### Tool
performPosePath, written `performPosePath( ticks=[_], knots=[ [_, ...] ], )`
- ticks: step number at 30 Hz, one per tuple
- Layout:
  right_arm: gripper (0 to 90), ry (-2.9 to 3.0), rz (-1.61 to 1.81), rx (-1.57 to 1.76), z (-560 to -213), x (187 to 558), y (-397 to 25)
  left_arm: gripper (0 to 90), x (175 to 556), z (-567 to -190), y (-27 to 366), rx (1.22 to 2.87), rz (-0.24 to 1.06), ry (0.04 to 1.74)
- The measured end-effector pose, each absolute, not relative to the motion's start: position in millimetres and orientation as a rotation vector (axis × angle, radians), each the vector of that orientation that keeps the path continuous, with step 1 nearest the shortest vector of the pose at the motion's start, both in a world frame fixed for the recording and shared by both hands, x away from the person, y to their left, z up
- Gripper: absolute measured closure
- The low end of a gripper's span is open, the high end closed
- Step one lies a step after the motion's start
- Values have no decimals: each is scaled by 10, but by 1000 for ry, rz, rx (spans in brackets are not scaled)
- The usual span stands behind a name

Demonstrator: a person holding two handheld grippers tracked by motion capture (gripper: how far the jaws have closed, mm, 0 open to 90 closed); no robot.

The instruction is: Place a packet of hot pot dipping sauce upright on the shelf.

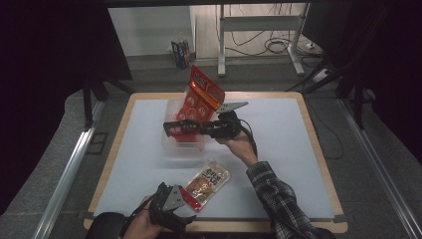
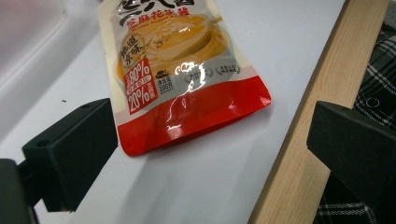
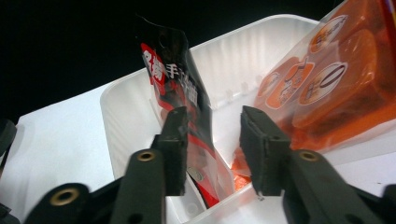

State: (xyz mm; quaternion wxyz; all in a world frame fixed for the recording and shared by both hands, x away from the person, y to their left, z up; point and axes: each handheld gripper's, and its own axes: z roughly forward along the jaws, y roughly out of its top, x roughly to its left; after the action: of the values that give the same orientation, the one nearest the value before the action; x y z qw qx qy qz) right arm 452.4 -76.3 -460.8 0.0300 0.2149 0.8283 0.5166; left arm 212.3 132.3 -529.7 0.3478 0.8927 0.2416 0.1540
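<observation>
R gripper (image 3: pixel 212 154) sitting part open around black packet (image 3: pixel 180 93) in tub (image 3: pixel 126 121), not pinching; packet maybe tipping out. L gripper (image 2: pixel 210 154) gaping wide, empty (yellow pouch (image 2: pixel 180 70) lying near table edge).

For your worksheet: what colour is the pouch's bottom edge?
Red, on the pouch; clearest in the left gripper view.

Readable on the cream and red pouch (image 2: pixel 187 79) in the left gripper view: "80%" and "20%" in white on a red panel, "100%" in small print beside it, plus large Chinese characters across the top and a vertical column of them, cut off by the frame edge. On the black and red packet (image 3: pixel 180 93) in the right gripper view: white Chinese characters, partly creased. On the orange bag (image 3: pixel 327 79): a round badge with "0".
</observation>
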Motion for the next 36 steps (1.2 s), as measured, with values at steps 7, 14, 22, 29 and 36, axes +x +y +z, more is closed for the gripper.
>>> performPosePath(
  ticks=[7, 14, 22, 29, 36],
  knots=[
    [457, 2559, 1554, 683, -4564, 4506, -793, 18, 2128, -5297, 1321, 2305, 387, 646],
    [314, 2566, 1452, 668, -4537, 4414, -776, 18, 2148, -5293, 1340, 2284, 361, 685],
    [179, 2582, 1396, 668, -4541, 4301, -795, 25, 2161, -5282, 1361, 2272, 343, 714],
    [124, 2581, 1390, 673, -4566, 4201, -864, 28, 2167, -5275, 1374, 2269, 333, 725],
    [93, 2592, 1342, 667, -4591, 4128, -930, 27, 2167, -5274, 1379, 2270, 334, 730]
  ],
)
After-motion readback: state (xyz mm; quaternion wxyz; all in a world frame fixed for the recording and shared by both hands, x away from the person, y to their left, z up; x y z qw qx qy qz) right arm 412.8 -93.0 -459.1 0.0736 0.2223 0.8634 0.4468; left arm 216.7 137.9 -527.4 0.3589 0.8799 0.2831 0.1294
